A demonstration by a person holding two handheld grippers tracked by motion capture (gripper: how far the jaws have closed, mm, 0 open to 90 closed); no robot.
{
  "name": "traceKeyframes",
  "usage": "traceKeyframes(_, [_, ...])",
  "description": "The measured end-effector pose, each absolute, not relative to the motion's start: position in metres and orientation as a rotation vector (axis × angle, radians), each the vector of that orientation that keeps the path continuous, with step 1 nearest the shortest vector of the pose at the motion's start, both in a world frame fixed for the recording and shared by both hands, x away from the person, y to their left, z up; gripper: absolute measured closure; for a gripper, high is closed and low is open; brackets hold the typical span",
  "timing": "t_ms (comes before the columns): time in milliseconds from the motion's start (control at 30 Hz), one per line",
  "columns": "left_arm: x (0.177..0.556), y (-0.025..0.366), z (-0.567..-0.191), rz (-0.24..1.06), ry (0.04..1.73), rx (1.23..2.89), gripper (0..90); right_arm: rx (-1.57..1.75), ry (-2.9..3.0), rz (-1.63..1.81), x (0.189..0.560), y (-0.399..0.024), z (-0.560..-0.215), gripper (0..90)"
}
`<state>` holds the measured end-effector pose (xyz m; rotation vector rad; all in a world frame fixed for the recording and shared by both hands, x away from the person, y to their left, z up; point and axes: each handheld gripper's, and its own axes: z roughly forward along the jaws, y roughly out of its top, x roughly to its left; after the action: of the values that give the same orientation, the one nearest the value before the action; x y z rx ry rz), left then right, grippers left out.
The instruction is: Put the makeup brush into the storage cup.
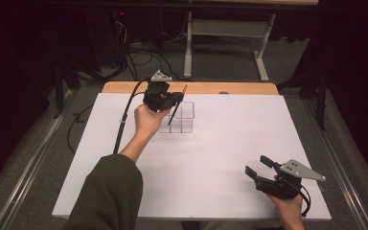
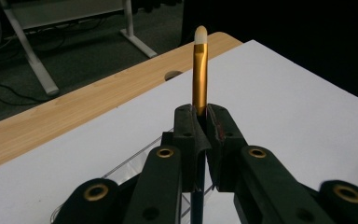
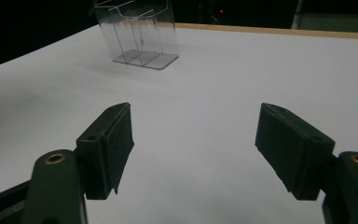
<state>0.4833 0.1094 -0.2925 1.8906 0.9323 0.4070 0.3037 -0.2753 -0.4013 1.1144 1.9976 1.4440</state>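
- You are working in what looks like a lab or recording room: dark walls surround you, black in the high view.
- Your surface (image 1: 230, 143) is a white sheet over a wooden top.
- Loose cables (image 1: 143, 55) sprawl on grey carpet (image 1: 220, 57) behind it.
- A metal table frame (image 1: 225, 33) stands beyond.

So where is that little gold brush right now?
The gold brush is clamped bristles-up between the left gripper's fingers, held over the clear organizer at the far left of the white table.
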Motion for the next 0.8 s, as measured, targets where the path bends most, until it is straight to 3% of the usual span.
traceKeyframes(800, [0.509,0.099,-0.291,0.436,0.960,1.835,83.4,1.109,2.003,1.448,0.304,-0.275,-0.401,29.2])
